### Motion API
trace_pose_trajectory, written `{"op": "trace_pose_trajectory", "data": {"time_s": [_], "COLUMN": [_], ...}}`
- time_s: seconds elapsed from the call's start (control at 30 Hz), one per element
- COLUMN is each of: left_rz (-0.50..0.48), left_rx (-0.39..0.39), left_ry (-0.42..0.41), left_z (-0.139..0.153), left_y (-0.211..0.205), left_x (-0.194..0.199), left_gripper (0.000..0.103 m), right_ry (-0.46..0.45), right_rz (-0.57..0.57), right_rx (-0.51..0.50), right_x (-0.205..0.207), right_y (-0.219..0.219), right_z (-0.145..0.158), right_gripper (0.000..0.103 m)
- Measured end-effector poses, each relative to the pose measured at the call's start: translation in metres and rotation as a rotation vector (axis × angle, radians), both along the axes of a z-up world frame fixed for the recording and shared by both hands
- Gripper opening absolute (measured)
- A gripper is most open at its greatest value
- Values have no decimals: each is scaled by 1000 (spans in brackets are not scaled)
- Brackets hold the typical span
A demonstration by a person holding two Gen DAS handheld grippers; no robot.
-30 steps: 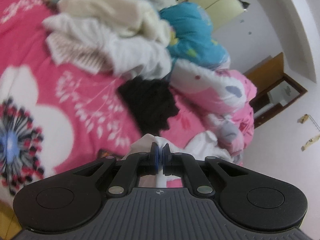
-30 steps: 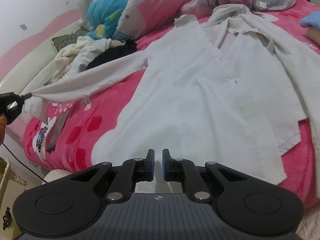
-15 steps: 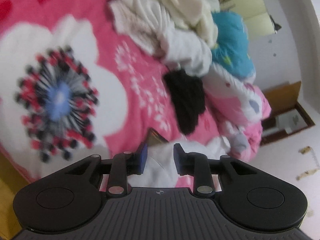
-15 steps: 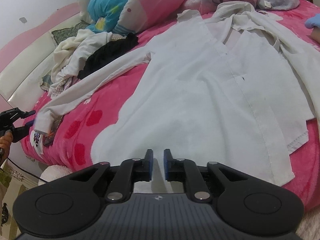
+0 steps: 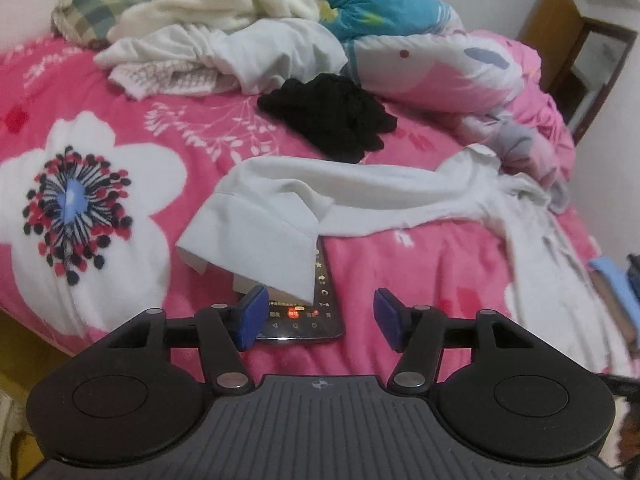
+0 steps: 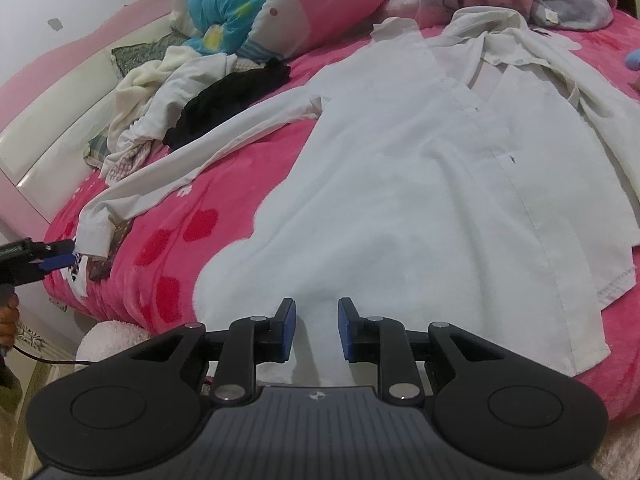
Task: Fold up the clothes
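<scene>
A white long-sleeved shirt [image 6: 420, 184] lies spread on the pink bed. Its left sleeve [image 5: 360, 196] stretches across the blanket, and the cuff [image 5: 256, 248] lies partly over a phone [image 5: 316, 312]. My left gripper [image 5: 316, 314] hangs open just short of that cuff, holding nothing; it also shows at the left edge of the right wrist view as the left gripper [image 6: 48, 258]. My right gripper [image 6: 316, 330] is open at the shirt's bottom hem, fingers apart over the cloth.
A heap of unfolded clothes [image 5: 224, 52] and a black garment [image 5: 332, 116] lie beyond the sleeve. Pink and blue quilts [image 5: 420, 52] are bundled at the head of the bed. The bed's edge [image 6: 92, 308] drops off at the left, with a white fluffy thing [image 6: 108, 340] below.
My left gripper let go of the sleeve cuff and opened wide; the sleeve now lies flat on the bed. My right gripper has opened a little at the hem.
</scene>
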State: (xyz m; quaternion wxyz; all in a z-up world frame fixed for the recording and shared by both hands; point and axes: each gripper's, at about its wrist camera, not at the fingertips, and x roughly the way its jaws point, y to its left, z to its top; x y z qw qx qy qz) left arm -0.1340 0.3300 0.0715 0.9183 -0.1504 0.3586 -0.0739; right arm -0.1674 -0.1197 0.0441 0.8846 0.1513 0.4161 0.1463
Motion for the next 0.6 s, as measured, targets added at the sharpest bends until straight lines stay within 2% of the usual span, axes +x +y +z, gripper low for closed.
{"op": "trace_pose_trajectory", "data": {"time_s": [0.13,0.17,0.23,0.27,0.3,0.37,0.4,0.47,0.53,0.57,0.6], "left_rz": [57,73,90,87,82,94,95,89,79,75,79], "left_rx": [11,6,-10,-24,-39,-70,-114,-251,-347,-372,-366], "left_ry": [-35,-41,-49,-43,-32,-17,-21,-46,-94,-123,-135], "left_z": [-4,-5,-7,-9,-11,-11,-6,8,27,39,46], "left_y": [-4,-4,-3,-3,-2,1,7,23,37,44,47], "left_x": [5,8,13,17,21,25,24,19,9,3,-2], "left_gripper": [56,53,34,10,0,0,0,0,0,0,0], "right_ry": [2,3,2,1,-2,-1,-1,0,-2,-2,-1], "right_rz": [-8,-10,-12,-12,-13,-15,-17,-21,-25,-27,-29], "right_rx": [7,9,12,13,14,15,16,16,15,16,18], "right_x": [-3,-4,-5,-6,-7,-8,-8,-9,-9,-9,-8], "right_y": [-2,-2,-3,-3,-4,-5,-5,-7,-8,-9,-10], "right_z": [-1,-1,-1,0,0,0,0,0,0,0,-1], "right_gripper": [25,25,25,25,25,25,25,25,25,25,25]}}
